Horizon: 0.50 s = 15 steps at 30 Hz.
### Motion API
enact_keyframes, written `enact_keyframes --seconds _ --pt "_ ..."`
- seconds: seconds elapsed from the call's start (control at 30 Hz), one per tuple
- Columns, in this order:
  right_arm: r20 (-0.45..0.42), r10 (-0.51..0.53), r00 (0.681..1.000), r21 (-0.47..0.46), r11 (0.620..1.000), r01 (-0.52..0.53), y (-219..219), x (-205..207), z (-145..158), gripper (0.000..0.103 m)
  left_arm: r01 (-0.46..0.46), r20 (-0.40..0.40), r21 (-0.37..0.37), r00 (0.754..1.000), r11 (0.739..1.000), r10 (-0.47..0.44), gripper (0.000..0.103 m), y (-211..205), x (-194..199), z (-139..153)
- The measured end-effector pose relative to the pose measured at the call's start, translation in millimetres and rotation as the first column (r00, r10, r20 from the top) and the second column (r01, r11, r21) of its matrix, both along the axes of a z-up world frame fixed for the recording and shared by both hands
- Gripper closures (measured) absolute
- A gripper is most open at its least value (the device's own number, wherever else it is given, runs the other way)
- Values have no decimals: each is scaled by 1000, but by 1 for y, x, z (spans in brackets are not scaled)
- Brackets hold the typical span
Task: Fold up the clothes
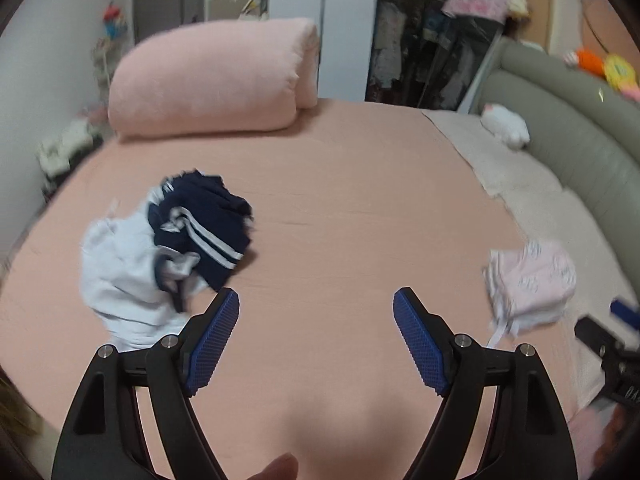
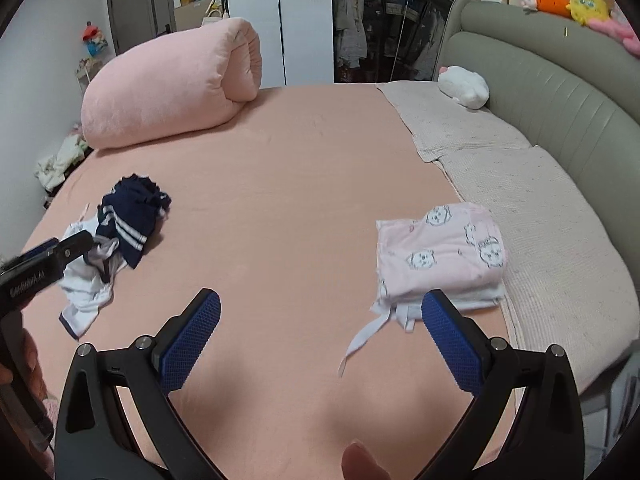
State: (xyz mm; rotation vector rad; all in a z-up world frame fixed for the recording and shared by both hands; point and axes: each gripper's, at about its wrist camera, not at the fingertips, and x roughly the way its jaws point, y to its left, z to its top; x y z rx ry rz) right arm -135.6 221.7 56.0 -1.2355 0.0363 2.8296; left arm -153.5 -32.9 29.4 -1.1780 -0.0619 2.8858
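A crumpled heap of navy and white clothes (image 1: pixel 168 240) (image 2: pixel 116 232) lies on the left of the pink bed sheet (image 1: pixel 340 208). A folded pink garment with bear prints (image 2: pixel 440 256) (image 1: pixel 532 284) rests on the right, a white strap trailing from it. My left gripper (image 1: pixel 316 300) hangs open over bare sheet, just right of the crumpled heap, nothing between its blue pads (image 1: pixel 216 336). My right gripper (image 2: pixel 320 300) is open too, over the sheet, its right finger in front of the folded garment's near edge. Each gripper shows at the edge of the other's view.
A rolled pink duvet (image 2: pixel 168 84) lies at the far left of the bed. A beige blanket (image 2: pixel 520 184) and a white plush toy (image 2: pixel 464 86) sit along the grey padded headboard (image 2: pixel 560 80) on the right. An open wardrobe (image 2: pixel 380 20) stands behind.
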Motion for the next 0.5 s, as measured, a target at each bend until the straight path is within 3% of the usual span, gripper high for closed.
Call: enact_keyframes --seconds 0.17,0.3,0.5 --pt "3 8 1000 3 1000 -8 -24 34 3 1 5 -33 33 999 999 -4 21 -3 57 9" --pt "20 -3 1000 -18 1000 4 -30 69 -2 1 -42 6 82 999 996 42 21 -10 92 7" --pt "46 -26 999 -41 999 28 -31 125 -18 1 -49 21 74 999 996 48 21 -3 137 -6"
